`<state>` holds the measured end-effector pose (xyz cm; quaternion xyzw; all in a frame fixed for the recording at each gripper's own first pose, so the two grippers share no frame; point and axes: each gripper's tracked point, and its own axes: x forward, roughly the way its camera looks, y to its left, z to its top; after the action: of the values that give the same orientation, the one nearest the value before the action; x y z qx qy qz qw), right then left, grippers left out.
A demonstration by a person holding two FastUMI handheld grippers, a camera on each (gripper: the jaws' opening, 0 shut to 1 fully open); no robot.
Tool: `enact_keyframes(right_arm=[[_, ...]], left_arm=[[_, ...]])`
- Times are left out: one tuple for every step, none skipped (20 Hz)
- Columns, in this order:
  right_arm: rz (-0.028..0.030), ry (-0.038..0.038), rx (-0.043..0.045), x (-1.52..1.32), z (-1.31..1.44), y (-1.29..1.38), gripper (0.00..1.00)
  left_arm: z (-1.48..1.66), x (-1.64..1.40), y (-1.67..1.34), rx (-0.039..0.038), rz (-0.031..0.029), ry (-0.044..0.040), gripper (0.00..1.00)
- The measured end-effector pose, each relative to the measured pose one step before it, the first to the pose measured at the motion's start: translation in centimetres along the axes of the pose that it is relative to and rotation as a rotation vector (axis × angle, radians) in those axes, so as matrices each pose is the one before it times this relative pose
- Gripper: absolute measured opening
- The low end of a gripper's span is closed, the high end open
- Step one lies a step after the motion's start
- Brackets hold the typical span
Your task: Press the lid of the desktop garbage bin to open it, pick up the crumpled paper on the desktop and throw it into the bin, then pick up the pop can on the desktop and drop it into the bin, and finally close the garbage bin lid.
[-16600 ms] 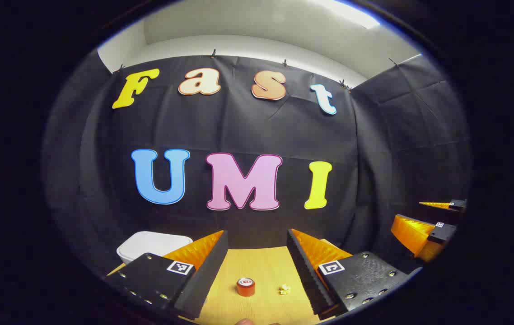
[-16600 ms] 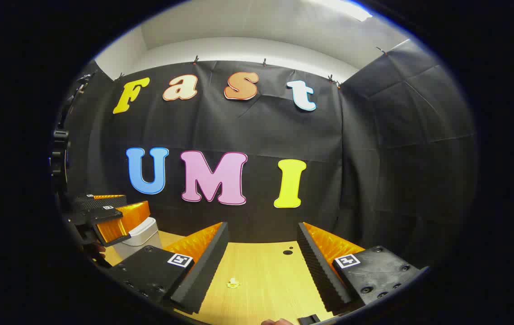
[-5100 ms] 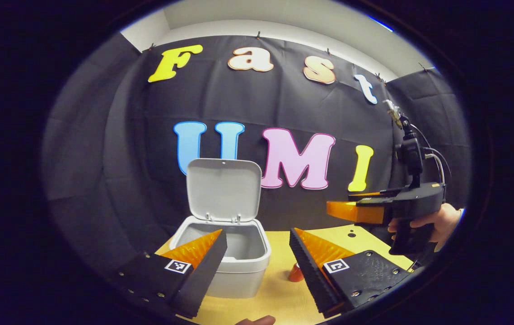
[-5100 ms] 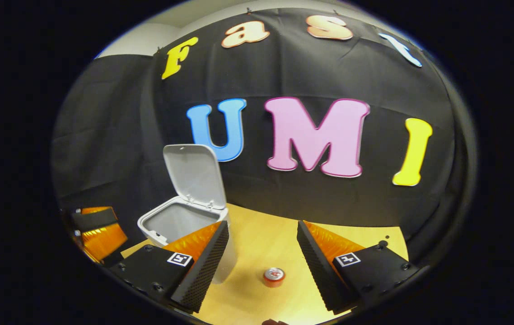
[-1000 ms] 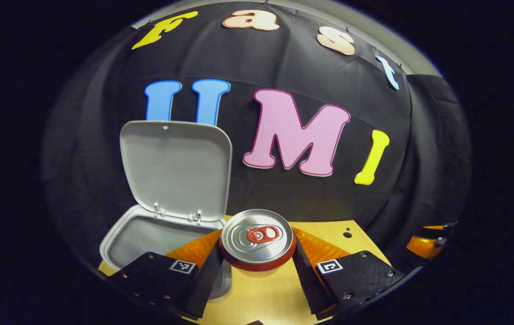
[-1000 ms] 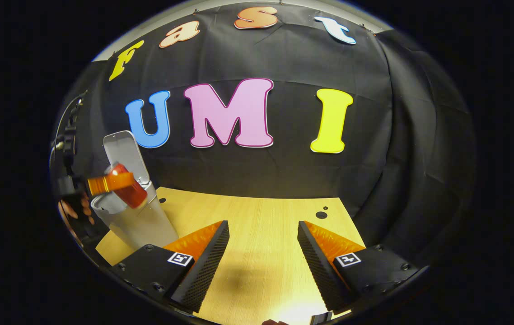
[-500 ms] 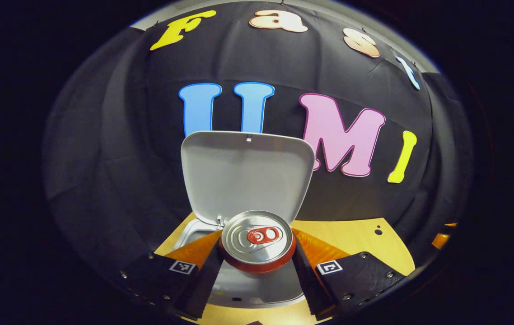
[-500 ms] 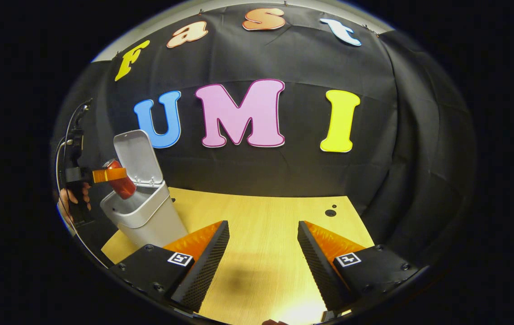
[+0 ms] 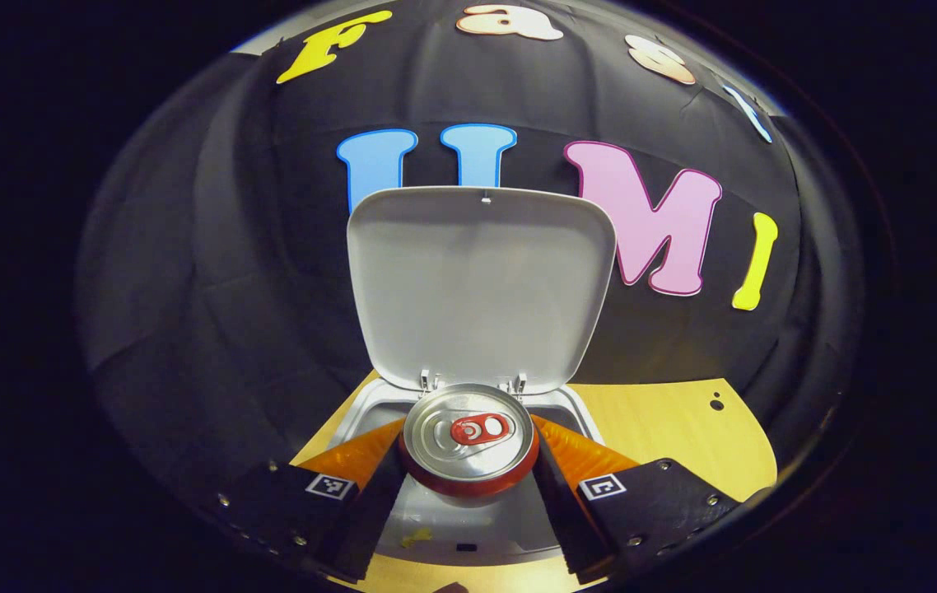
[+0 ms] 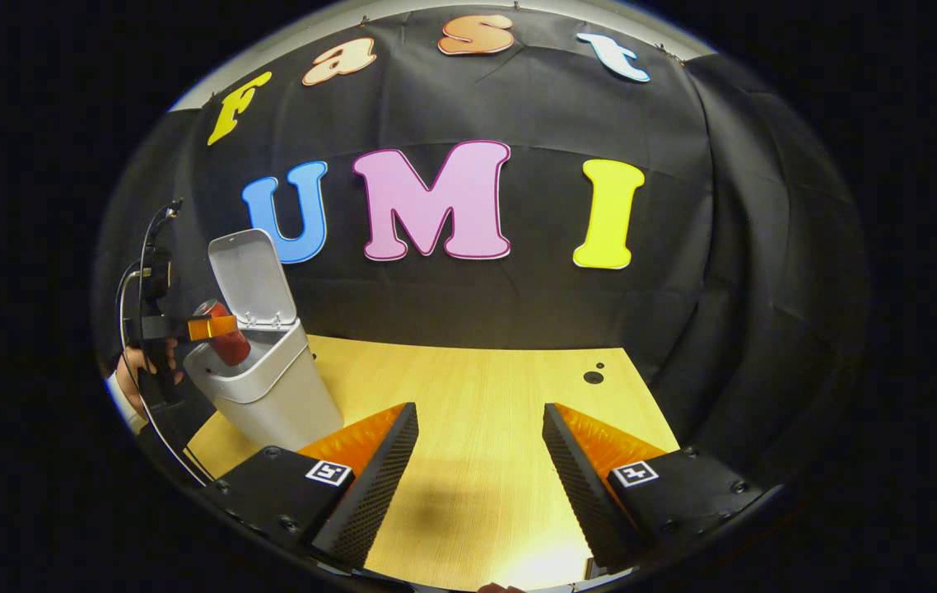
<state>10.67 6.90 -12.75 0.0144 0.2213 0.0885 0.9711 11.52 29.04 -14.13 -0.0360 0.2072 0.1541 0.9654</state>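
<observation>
Over the open white plastic bin (image 9: 386, 403), left gripper (image 9: 468, 461) clamps the red aluminium can (image 9: 468, 436); right gripper (image 10: 473, 461) spread wide over the wooden desk (image 10: 477, 387)

lab booth: black cloth wall (image 10: 518, 313)

The left gripper (image 9: 468, 473) is clamping its jaws on the pop can (image 9: 469, 436), holding it over the open garbage bin (image 9: 468, 527), where crumpled paper (image 9: 415, 538) is lying below the upright lid (image 9: 481, 284).

White bin (image 10: 271, 395) stands on the wooden table (image 10: 477, 395)
</observation>
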Motion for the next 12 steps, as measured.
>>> enact_keyframes(right_arm=[[-0.00552, 0.00401, 0.00625, -0.180, -0.206, -0.240, 0.98], [-0.00450, 0.00466, 0.00663, -0.167, -0.297, -0.151, 0.98], [-0.00373, 0.00416, 0.00554, -0.124, -0.281, -0.171, 0.98], [-0.00400, 0.00458, 0.00448, -0.150, -0.232, -0.173, 0.98], [-0.00298, 0.00109, 0.00276, -0.050, -0.159, -0.138, 0.98], [-0.00229, 0.00222, 0.00091, -0.099, -0.128, -0.135, 0.98], [-0.00112, 0.00237, -0.00115, -0.100, -0.105, -0.033, 0.98], [-0.00100, -0.00090, -0.00130, -0.049, -0.018, -0.100, 0.98], [-0.00198, -0.00324, -0.00092, -0.075, 0.065, -0.032, 0.98], [-0.00077, -0.00129, 0.00143, 0.038, -0.043, -0.127, 0.98], [0.00037, 0.00201, 0.00366, 0.031, 0.011, 0.009, 0.98], [0.00374, 0.00395, 0.00333, 0.042, -0.088, 0.125, 0.98]], left_arm=[[-0.346, -0.046, 0.210, 0.00819, 0.01278, 0.01051, 0.84], [-0.211, 0.066, 0.198, 0.00493, 0.01227, 0.00388, 0.84], [-0.129, 0.139, -0.133, 0.00007, -0.00381, -0.00192, 0.85], [-0.188, 0.165, -0.171, -0.00247, -0.00615, 0.00490, 0.84], [-0.503, 0.154, -0.172, -0.00602, -0.01109, 0.01200, 0.85], [-0.563, -0.170, 0.260, -0.01139, -0.00242, 0.01344, 0.84], [-0.121, -0.180, -0.260, -0.01284, -0.01421, 0.00425, 0.84], [0.431, -0.447, -0.370, -0.01809, -0.01679, -0.02575, 0.85], [1.160, -0.061, -0.297, 0.00857, -0.01702, -0.05933, 0.85], [0.631, 0.835, 0.260, 0.03245, 0.02410, -0.02313, 0.85], [-1.916, 0.431, 1.115, 0.04135, 0.05453, 0.06968, 0.84], [-1.804, -0.223, 0.391, -0.01544, 0.02770, 0.09300, 0.84]])
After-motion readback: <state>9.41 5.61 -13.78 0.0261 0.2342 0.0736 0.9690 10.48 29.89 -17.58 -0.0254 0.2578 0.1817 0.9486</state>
